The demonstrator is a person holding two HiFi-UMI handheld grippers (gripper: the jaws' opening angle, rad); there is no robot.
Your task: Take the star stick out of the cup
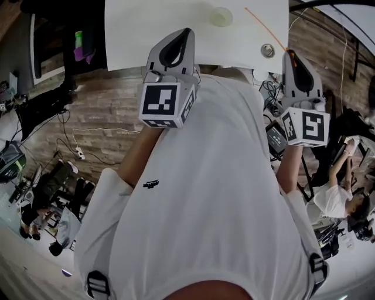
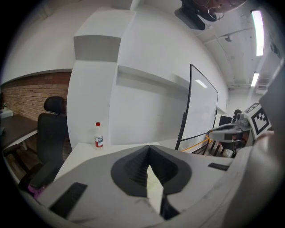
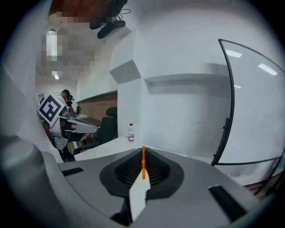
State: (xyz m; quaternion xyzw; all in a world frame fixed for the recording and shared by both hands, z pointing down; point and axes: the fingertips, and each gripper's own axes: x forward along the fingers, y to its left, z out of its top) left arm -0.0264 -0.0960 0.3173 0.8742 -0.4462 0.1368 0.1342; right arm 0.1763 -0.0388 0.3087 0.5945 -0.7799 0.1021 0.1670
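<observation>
**Stick out of cup, pinched in right tongs**

Item: star stick [image 1: 265, 28], thin and orange. It is clamped between the pressed-together jaws of the right tongs [image 1: 288, 54] and runs forward and to the left from their tips. The right gripper view shows its near end upright in the grooved pads [image 3: 143, 162]. The star end cannot be made out.

Item: cup [image 1: 221, 16], pale, standing on the white table [image 1: 146, 35]. It is ahead of both tongs, between their lines, and left of the stick's far end. It appears apart from the stick, so the removal looks essentially done.

Item: left tongs [image 1: 184, 34], jaws closed on each other with nothing between them, well short of the cup.

Item: bottle [image 2: 99, 135], far ahead of both tongs at the table's edge.

Handling note: keep the pinch firm, since so slim a stick could pivot or slip. Carry the far end wide of the cup rim so it does not tip the cup.
</observation>
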